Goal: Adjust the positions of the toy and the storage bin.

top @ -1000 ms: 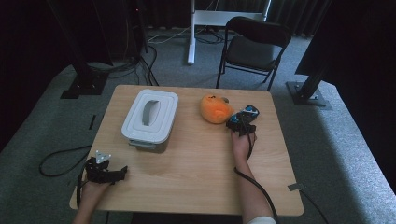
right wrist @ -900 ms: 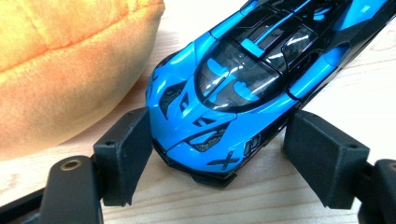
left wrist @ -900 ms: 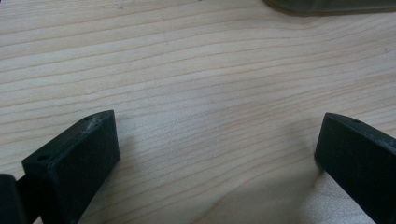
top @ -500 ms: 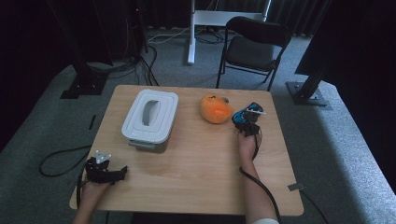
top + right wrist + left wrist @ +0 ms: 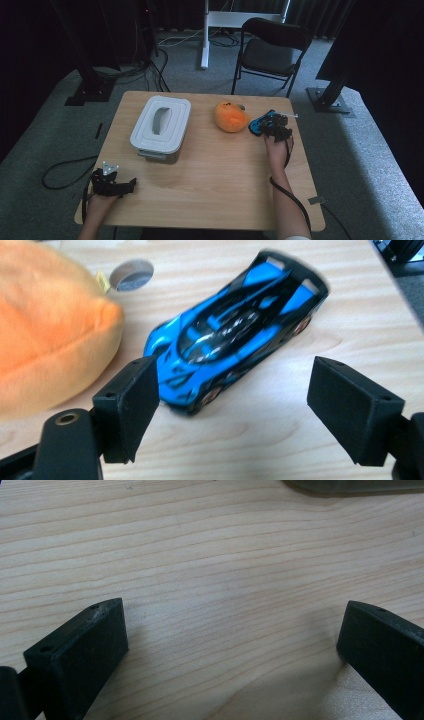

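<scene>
A blue and black toy car (image 5: 235, 335) lies on the wooden table (image 5: 210, 180), to the right of an orange plush toy (image 5: 230, 116). My right gripper (image 5: 232, 375) hovers just behind the car. Its jaws have just been opening and now stand wide. The car's nose lies near the left jaw, and neither pad presses on it. In the high view the right gripper (image 5: 266, 128) is at the car (image 5: 256, 125). My left gripper (image 5: 132, 184) rests at the table's near left corner. The left gripper (image 5: 234, 612) is open over bare wood.
A white lidded container (image 5: 161, 127) with a grey handle stands at the back left of the table. A round cable hole (image 5: 131, 274) sits behind the plush (image 5: 50, 330). A black chair (image 5: 272, 47) stands beyond the far edge.
My right hand has shifted a little to the right and upward beside the car. The left hand and the container have not moved.
</scene>
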### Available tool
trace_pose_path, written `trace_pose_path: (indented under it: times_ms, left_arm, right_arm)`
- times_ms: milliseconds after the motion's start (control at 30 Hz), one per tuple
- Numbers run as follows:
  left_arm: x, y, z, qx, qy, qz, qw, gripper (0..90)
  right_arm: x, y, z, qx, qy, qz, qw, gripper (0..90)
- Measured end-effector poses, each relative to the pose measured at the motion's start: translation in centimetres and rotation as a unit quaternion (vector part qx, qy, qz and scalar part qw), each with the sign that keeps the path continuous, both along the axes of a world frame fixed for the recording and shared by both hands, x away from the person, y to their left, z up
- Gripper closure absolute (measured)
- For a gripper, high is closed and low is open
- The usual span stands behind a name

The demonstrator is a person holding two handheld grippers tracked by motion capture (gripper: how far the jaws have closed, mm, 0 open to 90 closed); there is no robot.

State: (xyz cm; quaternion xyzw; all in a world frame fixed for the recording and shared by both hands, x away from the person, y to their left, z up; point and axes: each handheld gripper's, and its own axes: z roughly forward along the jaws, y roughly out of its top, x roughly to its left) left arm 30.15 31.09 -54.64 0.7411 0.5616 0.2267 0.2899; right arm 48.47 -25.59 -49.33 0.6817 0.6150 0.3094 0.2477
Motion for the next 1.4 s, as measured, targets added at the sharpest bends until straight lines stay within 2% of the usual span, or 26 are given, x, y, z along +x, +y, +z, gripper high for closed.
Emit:
trace_pose_path:
  times_ms: [200,367,433,533,633,733,833,900,967,1033,1100,1233,1367,1400]
  left_arm:
    - [0.0,0.0,0.0,0.0,0.0,0.0,1.0,0.3]
    - [0.0,0.0,0.0,0.0,0.0,0.001,1.0,0.3]
    - [0.0,0.0,0.0,0.0,0.0,0.001,1.0,0.3]
    - [0.0,0.0,0.0,0.0,0.0,0.001,1.0,0.3]
    - [0.0,0.0,0.0,0.0,0.0,0.001,1.0,0.3]
    - [0.0,0.0,0.0,0.0,0.0,0.001,1.0,0.3]
    - [0.0,0.0,0.0,0.001,0.0,0.001,1.0,0.3]
    - [0.0,0.0,0.0,0.0,0.0,0.001,1.0,0.3]
    - [0.0,0.0,0.0,0.0,0.0,0.0,1.0,0.3]
    - [0.0,0.0,0.0,0.0,0.0,-0.001,1.0,0.3]
    - [-0.1,0.0,0.0,0.0,0.0,-0.002,1.0,0.3]
    - [-0.1,0.0,0.0,0.0,0.0,-0.002,1.0,0.3]
    - [-0.1,0.0,0.0,0.0,0.0,-0.002,1.0,0.3]
    - [-0.1,0.0,0.0,0.001,0.0,-0.002,1.0,0.3]
  right_arm:
    - [1.1,-0.8,0.9,0.004,0.004,0.001,1.0,17.4]
    - [2.9,-0.6,1.2,0.004,0.02,-0.022,0.9995,12.0]
    - [3.5,-0.4,1.2,0.005,0.025,-0.042,0.9988,10.9]
    - [4.6,-0.3,1.0,0.018,0.034,-0.077,0.9963,10.8]
    - [5.5,0.1,0.8,0.023,0.038,-0.1,0.994,10.8]
    - [6.6,0.7,0.5,0.017,0.047,-0.121,0.9914,10.8]
    - [7.5,1.1,-0.1,0.019,0.07,-0.141,0.9873,10.8]
    - [8.0,1.3,-0.7,0.036,0.09,-0.148,0.9842,10.7]
    - [8.4,1.6,-1.2,0.02,0.097,-0.161,0.982,10.8]
    - [8.6,1.5,-1.8,0.035,0.107,-0.166,0.9798,10.8]
    - [8.7,1.3,-2.2,0.051,0.107,-0.179,0.9766,10.8]
    - [8.8,1.2,-2.4,0.052,0.103,-0.182,0.9766,10.8]
    - [8.5,1.0,-2.7,0.072,0.096,-0.185,0.9754,11.0]
    - [8.4,1.0,-2.7,0.07,0.096,-0.185,0.9756,11.0]
